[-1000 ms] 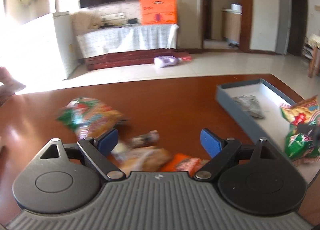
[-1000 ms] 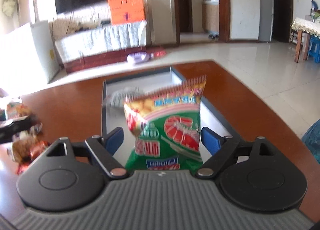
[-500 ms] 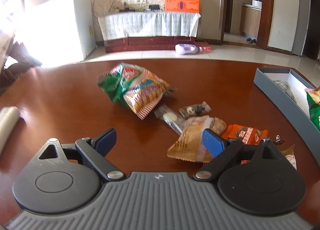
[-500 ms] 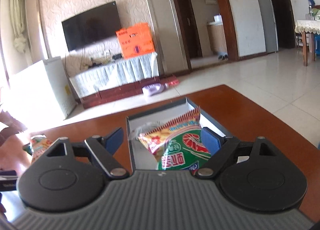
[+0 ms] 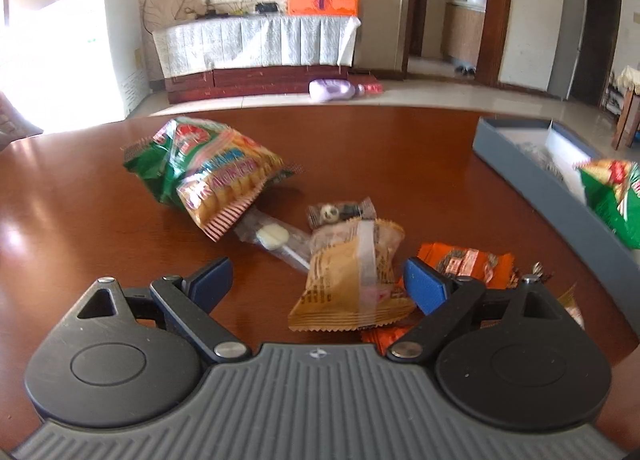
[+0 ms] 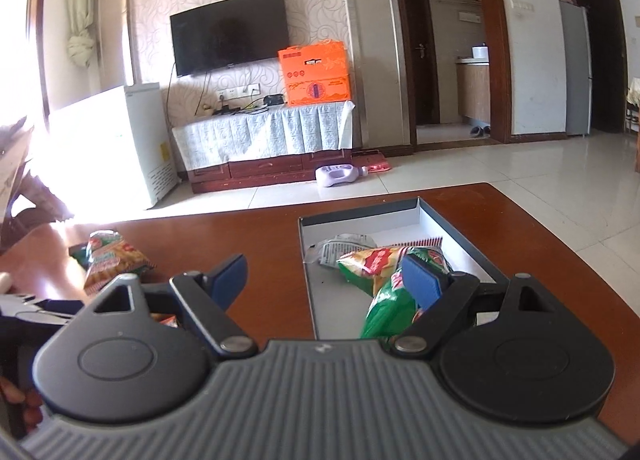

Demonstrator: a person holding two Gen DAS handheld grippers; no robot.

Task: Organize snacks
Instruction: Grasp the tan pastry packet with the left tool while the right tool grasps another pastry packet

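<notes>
My left gripper [image 5: 318,282] is open and empty above the brown table [image 5: 400,148]. Between and ahead of its fingers lie a tan snack packet [image 5: 352,280], an orange packet [image 5: 464,262], a clear lollipop wrapper [image 5: 272,238] and a small candy [image 5: 340,212]. A green and orange chip bag [image 5: 208,172] lies further ahead on the left. My right gripper [image 6: 328,280] is open and empty. A green chip bag [image 6: 384,272] lies in the grey box [image 6: 306,260] just under its right finger, beside a silver packet [image 6: 344,244]. That box [image 5: 516,164] also shows in the left wrist view.
The table's right edge [image 6: 560,244] runs close past the box. My left gripper's body [image 6: 24,312] shows at the far left of the right wrist view. Beyond the table are a tiled floor, a TV stand [image 6: 264,140] and a purple bottle [image 6: 340,174].
The green chip bag has left my right gripper and now lies in the box; that gripper has pulled back and up. My left gripper has drawn back from the snack pile.
</notes>
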